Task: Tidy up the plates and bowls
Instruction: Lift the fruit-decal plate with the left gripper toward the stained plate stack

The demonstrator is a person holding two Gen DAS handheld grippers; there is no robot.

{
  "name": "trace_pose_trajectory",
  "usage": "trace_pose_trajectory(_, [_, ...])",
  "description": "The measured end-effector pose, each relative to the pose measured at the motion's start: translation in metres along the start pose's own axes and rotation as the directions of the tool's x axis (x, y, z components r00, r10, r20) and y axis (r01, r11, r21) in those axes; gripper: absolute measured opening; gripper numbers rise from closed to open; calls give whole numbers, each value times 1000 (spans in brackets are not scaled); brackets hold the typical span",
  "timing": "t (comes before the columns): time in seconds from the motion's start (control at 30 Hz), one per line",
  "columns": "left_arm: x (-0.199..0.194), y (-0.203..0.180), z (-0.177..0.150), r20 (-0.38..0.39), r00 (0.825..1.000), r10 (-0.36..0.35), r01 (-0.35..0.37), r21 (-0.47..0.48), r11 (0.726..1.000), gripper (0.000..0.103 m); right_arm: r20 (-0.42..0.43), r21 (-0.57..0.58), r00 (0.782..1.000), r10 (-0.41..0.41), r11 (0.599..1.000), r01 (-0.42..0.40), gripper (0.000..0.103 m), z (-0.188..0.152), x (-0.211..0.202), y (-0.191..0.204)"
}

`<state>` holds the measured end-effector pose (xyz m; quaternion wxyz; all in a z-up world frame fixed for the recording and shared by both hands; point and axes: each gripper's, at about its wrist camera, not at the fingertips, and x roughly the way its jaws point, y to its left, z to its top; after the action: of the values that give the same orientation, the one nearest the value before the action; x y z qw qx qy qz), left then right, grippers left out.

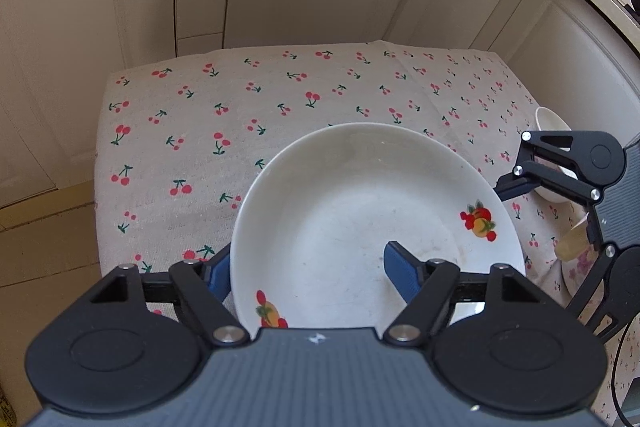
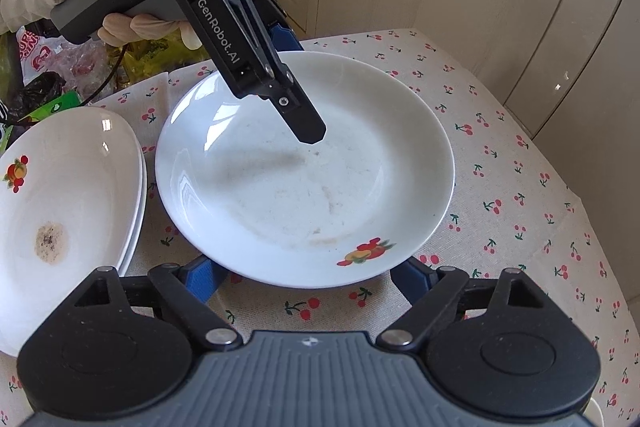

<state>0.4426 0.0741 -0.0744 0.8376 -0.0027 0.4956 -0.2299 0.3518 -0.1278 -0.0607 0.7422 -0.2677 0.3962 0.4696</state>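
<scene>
Far left on the table [image 2: 520, 227]: a stack of fruit-print plates [image 2: 60, 207], the topmost marked with a brown stain. Just beside it, at centre: the deep white fruit-print plate [image 2: 304, 187], apparently resting on the cherry-print tablecloth [image 2: 480, 131]. Straddled at its far rim by the left tool [image 1: 308, 275], spread, one finger [image 2: 304, 123] above the well and the other below the rim, not yet pinching. Faced at its near rim by the right tool [image 2: 306, 275], likewise spread wide, pads low at either side. Further right, near the table edge: a small white bowl [image 1: 550, 119]. Likely to slip or tilt if pinched too shallowly on that glossy, sloping rim; likely to knock the stack if swung left carelessly. Legible along the left tool's body: "GenRobot.AI". Red lettering on the plastic bag [image 2: 36, 55] at far left too crumpled to read.
</scene>
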Motion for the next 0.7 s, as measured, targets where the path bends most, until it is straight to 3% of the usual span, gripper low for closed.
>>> trace_pose_trajectory(0.7, [-6,-2,-3,25,1000,-8,8,22,1000,75,27,-26,999,-40,999,41,91,1,-7,8])
